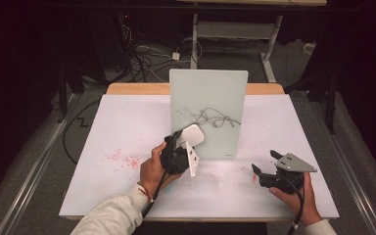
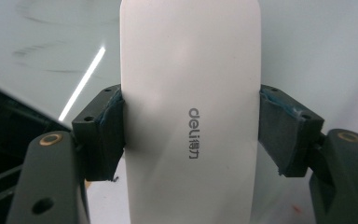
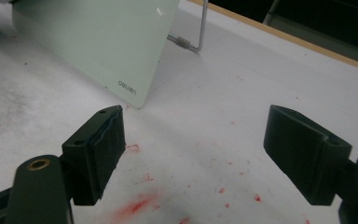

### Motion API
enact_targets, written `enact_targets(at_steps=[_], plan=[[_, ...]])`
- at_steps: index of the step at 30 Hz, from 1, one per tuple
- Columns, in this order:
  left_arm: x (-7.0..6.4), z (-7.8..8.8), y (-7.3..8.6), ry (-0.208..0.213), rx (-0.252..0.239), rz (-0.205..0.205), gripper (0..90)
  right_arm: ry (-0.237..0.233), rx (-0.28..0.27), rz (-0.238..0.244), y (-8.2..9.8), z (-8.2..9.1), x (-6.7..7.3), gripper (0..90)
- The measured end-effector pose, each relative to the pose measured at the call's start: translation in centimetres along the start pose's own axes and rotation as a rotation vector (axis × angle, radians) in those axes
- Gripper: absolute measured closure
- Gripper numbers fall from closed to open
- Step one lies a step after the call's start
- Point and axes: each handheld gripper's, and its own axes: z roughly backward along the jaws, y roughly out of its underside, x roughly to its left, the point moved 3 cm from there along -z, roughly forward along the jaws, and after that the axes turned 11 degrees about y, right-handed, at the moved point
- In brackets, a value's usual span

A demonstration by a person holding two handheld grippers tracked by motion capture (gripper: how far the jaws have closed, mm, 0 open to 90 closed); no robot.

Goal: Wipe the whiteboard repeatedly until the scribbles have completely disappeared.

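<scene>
1. High view: I am seeing a pale glass board standing upright at the middle of the white table, with a black scribble across it. Red specks are lying on the table left of my left gripper. That gripper is holding a white eraser up against the board's lower left part. My right gripper is resting low at the right, well apart from the board.

2. Left gripper view: the jaws are pressing both long sides of the eraser, clamped tight; its printed logo is showing here, and the board is sitting behind.

3. Right gripper view: the jaws are standing wide apart and holding nothing, over red smears. The board's corner and its wire stand are showing ahead.
</scene>
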Motion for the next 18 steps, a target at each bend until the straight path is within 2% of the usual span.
enact_targets(at_steps=[1,2,3,5,6,7,8,9,10,11,14,17,18], plan=[[0.0,0.0,0.0,0.000,0.000,0.000,29.2,-0.001,0.001,-0.002,0.0,0.0,0.0,21.2],[0.4,0.2,0.0,0.035,-0.012,0.026,29.2,0.002,0.002,-0.003,0.0,0.0,0.0,21.2],[0.6,0.3,-0.1,0.050,-0.012,0.038,29.2,0.002,0.003,-0.005,0.0,0.0,0.0,21.2],[0.9,0.4,-0.1,0.049,-0.015,0.048,29.2,0.002,-0.001,-0.004,0.0,0.0,-0.1,21.2],[1.7,0.6,-0.2,0.041,-0.021,0.069,29.3,0.004,-0.001,-0.002,0.0,0.1,-0.1,21.2],[1.7,0.6,-0.2,0.041,-0.021,0.069,29.2,0.004,-0.001,-0.002,0.0,0.1,-0.1,21.2],[2.7,1.0,-0.2,0.034,-0.034,0.099,29.2,0.004,-0.003,-0.009,0.0,0.1,-0.1,21.2],[2.7,1.0,-0.2,0.034,-0.034,0.099,29.2,0.004,-0.003,-0.009,0.0,0.1,-0.1,21.2],[3.7,1.2,-0.4,0.021,-0.047,0.131,29.2,0.006,0.000,-0.013,0.1,0.0,-0.2,21.2],[4.2,1.4,-0.5,0.017,-0.054,0.142,29.2,0.005,-0.002,-0.010,0.1,-0.1,-0.3,21.2],[4.9,1.5,-0.9,-0.004,-0.062,0.165,29.2,0.004,0.002,-0.016,0.1,-0.1,-0.3,21.2],[5.8,1.6,-1.8,-0.018,-0.092,0.218,29.2,-0.003,0.002,-0.016,0.1,-0.1,-0.2,21.2],[5.9,1.6,-2.0,-0.030,-0.094,0.218,29.2,-0.004,0.000,-0.016,0.1,-0.1,-0.2,21.2]])
